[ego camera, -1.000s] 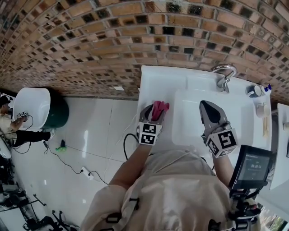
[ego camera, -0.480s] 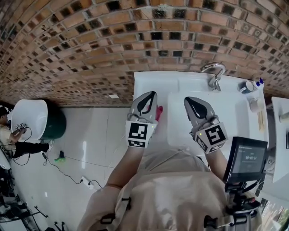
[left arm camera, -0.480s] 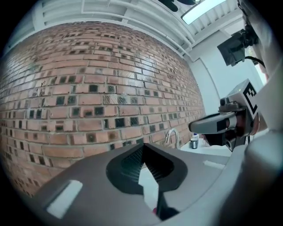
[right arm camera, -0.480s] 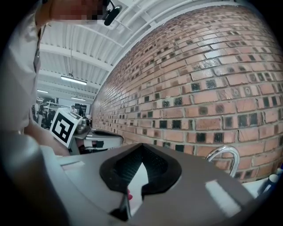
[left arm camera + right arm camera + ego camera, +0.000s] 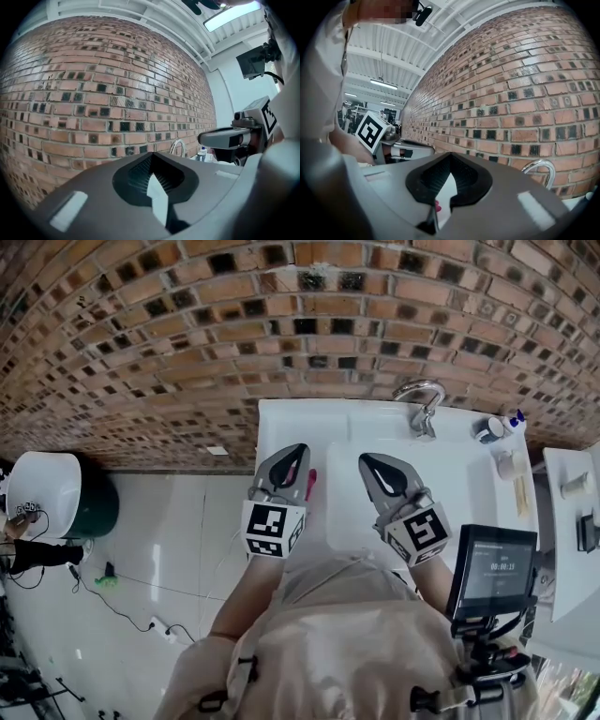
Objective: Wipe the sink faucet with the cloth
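Head view, looking steeply down: a white sink set against a brick wall on the far side, with the chrome faucet arching over the basin's far rim. Left gripper above the left part of the counter, jaws pressed together at the tips, pinching nothing. Right gripper above the near left part of the basin, likewise closed tip to tip and empty. Both side by side, pointing toward the wall, well short of the faucet.

Pink cloth lying on the counter between the two tools, just beside the left gripper's right flank and partly hidden by it; held by neither. At the counter's far right, a blue-capped bottle, a round container and a white cup. Near right, a dark screen on a stand. Far left on the tiled floor, a white tub.

Left gripper view: tips meeting in the middle, only something white showing through the opening behind them; beyond, the wall, the faucet's curve and the right gripper off to the right.

Right gripper view: tips together again, a sliver of pink low in the opening; faucet's arch on the right, left gripper with its marker cube on the left.
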`<action>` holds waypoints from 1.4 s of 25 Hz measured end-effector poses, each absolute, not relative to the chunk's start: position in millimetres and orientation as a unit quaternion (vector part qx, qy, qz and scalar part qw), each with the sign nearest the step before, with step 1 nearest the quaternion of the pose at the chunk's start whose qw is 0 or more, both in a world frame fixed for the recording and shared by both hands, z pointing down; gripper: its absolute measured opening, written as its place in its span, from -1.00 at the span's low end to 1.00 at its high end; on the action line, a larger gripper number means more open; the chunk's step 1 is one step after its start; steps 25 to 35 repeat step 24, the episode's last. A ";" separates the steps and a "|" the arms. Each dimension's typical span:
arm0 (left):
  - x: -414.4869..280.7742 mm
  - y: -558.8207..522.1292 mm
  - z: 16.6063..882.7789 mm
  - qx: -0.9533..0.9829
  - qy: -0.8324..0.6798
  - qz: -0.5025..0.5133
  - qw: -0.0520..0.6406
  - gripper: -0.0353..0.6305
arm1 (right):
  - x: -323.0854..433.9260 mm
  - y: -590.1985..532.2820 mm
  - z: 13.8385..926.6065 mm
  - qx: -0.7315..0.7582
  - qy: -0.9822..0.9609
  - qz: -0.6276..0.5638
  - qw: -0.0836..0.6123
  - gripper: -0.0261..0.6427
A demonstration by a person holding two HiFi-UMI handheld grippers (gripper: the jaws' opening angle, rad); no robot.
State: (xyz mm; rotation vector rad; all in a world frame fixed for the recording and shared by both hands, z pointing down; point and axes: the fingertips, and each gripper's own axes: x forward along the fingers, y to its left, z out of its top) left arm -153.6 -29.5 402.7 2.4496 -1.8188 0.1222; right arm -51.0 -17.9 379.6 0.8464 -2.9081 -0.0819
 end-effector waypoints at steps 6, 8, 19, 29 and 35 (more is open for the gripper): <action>-148.6 -26.3 394.3 0.804 -0.593 0.025 0.047 -0.89 | -53.5 -16.4 373.0 0.271 -0.961 -0.032 0.045 -0.95; -148.3 -26.1 395.4 0.804 -0.591 0.024 0.052 -0.89 | -54.3 -16.4 372.6 0.270 -0.961 -0.032 0.044 -0.95; -150.5 -28.5 404.6 0.805 -0.589 0.018 0.072 -0.89 | -53.9 -18.1 375.9 0.279 -0.959 -0.026 0.038 -0.95; -150.9 -29.2 407.8 0.805 -0.589 0.014 0.077 -0.89 | -54.6 -18.3 377.6 0.280 -0.959 -0.024 0.037 -0.95; -150.9 -29.2 407.8 0.805 -0.589 0.014 0.077 -0.89 | -54.6 -18.3 377.6 0.280 -0.959 -0.024 0.037 -0.95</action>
